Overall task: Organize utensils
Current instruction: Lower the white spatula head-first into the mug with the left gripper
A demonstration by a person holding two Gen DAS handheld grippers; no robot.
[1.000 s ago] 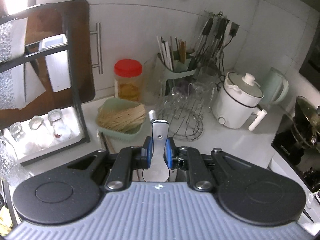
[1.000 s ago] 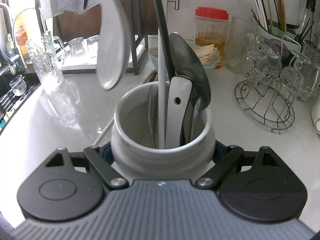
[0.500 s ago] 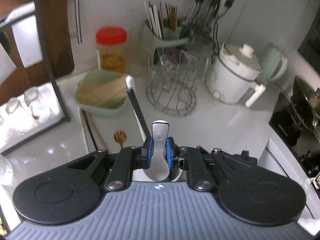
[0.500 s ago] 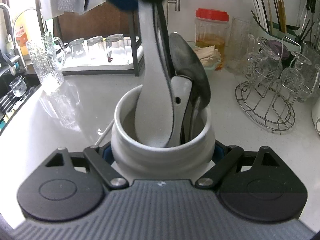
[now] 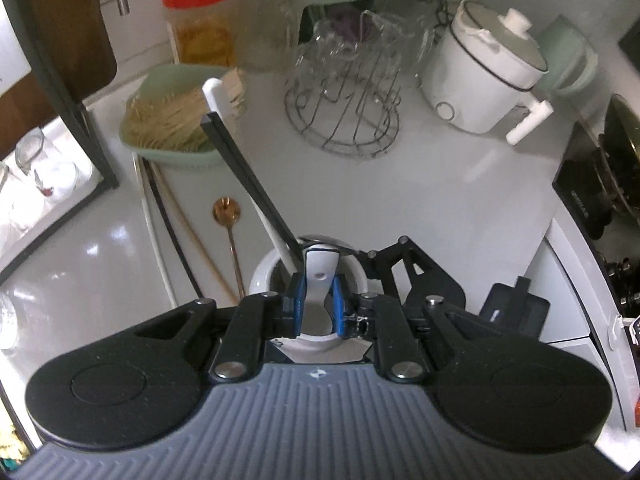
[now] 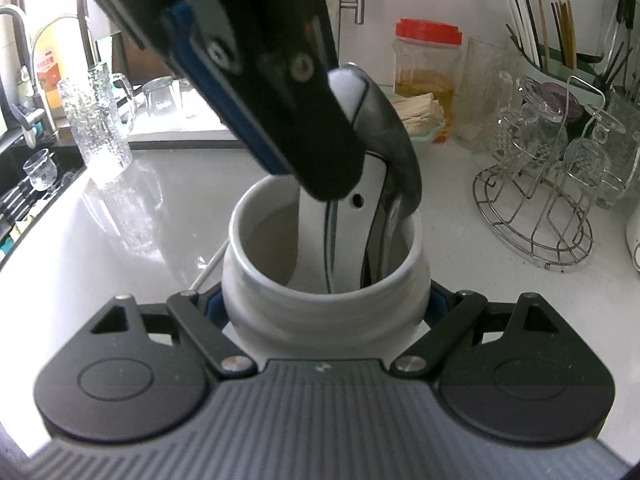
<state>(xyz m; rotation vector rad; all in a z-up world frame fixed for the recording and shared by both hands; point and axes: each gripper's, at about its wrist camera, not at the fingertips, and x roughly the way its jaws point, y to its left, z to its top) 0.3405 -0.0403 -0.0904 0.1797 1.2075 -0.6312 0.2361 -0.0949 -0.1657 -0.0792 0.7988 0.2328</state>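
My right gripper (image 6: 326, 308) is shut on a white ceramic utensil jar (image 6: 280, 300) standing on the counter. My left gripper (image 5: 318, 304) is shut on the handle of a white spoon (image 5: 320, 276) and holds it down inside the jar (image 5: 264, 274), right above its mouth. In the right wrist view the left gripper (image 6: 320, 176) fills the upper middle, with the white spoon (image 6: 352, 232) under it. A dark metal ladle (image 6: 394, 152) and a black-and-white chopstick pair (image 5: 240, 164) lean in the jar. A gold spoon (image 5: 228, 216) lies on the counter beside the jar.
A green tray of toothpicks (image 5: 172, 128), a red-lidded jar (image 5: 200, 20), a wire glass rack (image 5: 344, 116) and a white cooker (image 5: 484, 84) stand behind. A black shelf with glasses (image 5: 36, 160) is at left. A glass mug (image 6: 96, 120) and the sink (image 6: 24, 176) lie at left.
My left gripper has moved down and over the jar, lowering the white spoon from above the counter into the jar. The right gripper and jar have stayed still.
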